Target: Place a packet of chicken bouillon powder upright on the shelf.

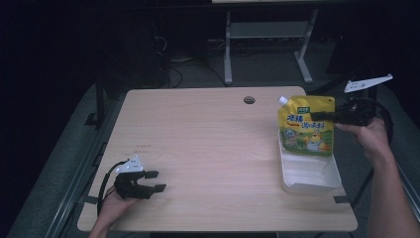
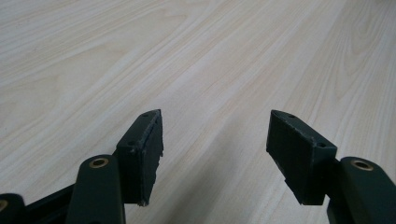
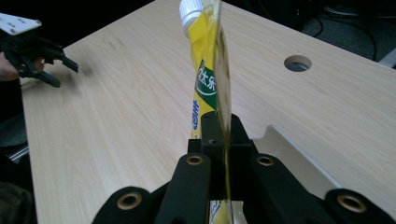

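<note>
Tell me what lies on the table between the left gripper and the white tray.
Nothing: in the high view the stretch of table between the left gripper and the white tray is bare wood.

The pouch (image 1: 306, 125) is yellow with a green band, blue letters and a white cap (image 3: 191, 11). The tray (image 1: 310, 176) is white. The tabletop (image 1: 208, 148) is pale wood grain. Both grippers are black.
</note>
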A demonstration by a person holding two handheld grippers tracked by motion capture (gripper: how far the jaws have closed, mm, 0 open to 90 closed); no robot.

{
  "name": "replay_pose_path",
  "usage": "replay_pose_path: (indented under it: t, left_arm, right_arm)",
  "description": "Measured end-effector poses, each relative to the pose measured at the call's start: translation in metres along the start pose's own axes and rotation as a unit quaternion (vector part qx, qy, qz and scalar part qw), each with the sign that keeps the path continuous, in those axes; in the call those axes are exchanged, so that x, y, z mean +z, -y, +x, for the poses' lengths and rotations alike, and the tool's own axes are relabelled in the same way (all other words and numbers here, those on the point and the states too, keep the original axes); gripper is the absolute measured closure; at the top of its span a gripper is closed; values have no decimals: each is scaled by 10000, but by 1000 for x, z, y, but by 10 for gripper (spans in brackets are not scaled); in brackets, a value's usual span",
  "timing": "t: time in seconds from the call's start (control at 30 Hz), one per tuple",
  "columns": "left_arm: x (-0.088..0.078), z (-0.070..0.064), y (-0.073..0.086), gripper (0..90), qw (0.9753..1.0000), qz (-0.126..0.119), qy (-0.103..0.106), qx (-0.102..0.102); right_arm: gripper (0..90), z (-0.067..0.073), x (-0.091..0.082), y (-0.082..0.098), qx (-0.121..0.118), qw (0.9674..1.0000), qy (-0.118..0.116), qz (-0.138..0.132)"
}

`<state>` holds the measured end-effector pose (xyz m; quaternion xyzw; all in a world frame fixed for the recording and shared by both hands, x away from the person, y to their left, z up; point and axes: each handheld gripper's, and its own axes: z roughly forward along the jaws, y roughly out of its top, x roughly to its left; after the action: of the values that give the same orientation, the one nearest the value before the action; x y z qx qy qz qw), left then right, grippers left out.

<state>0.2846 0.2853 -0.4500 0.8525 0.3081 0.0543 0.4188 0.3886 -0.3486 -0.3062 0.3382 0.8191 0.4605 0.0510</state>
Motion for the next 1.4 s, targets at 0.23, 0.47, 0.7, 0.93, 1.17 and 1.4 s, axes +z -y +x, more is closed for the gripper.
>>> replay_pose_path:
  t: [0.23,0.47,0.7,0.93,1.17,1.4]
  left_arm:
    - [-1,1,1,361,10000,4,0,0]
    - [2,1,2,360,10000,11,13,-57]
    - [4,-1,1,360,10000,54,52,-31]
    - [3,-1,-1,361,10000,46,14,5]
    - [6,-1,-1,360,9999,151,1,46]
    - [5,-2,-1,360,9999,154,-8,56]
  right_arm:
    - [894,-2,11,6,39,10000,64,61]
    - [867,-5,17,17,210,9995,175,127]
    - [835,-1,6,20,267,9993,274,42]
    - [841,3,-7,20,199,9986,474,83]
    - [856,-1,-9,31,367,9982,456,-84]
    - [880,-2,-12,39,436,9980,437,-97]
